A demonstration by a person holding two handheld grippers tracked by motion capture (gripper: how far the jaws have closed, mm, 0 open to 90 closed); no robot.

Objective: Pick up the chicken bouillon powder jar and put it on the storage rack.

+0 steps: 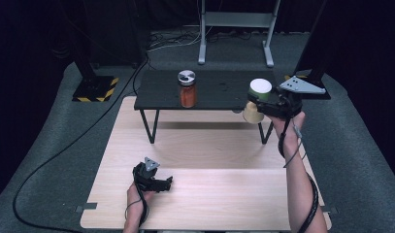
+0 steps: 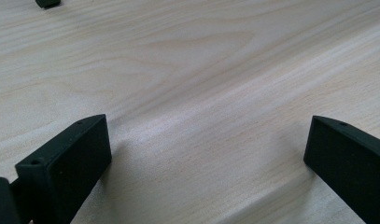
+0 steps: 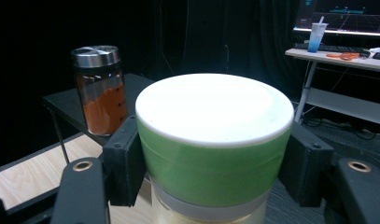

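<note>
High view: a pale wooden desk fills the foreground, with a small black side table standing on its far part and dark carpet around it. A person's forearms enter from the bottom edge.

At the right end of the black table, the right gripper is raised in the air, its jaws closed on a jar with a green cap and white top; the jar's pale lower part hangs just past the table's front right corner, clear of the desk. The right gripper view shows that jar upright, clamped from both sides at the green band, with pale contents visible below.

Toward the left of the black table stands a spice jar of orange powder with a metal shaker lid, well apart from the held jar. In the right gripper view the spice jar stands upright near the table's edge, to the left of the green cap.

Low on the desk, near its front edge, the left gripper rests in the person's left hand. The left gripper view shows its jaws wide apart over bare wood grain, holding nothing.
</note>
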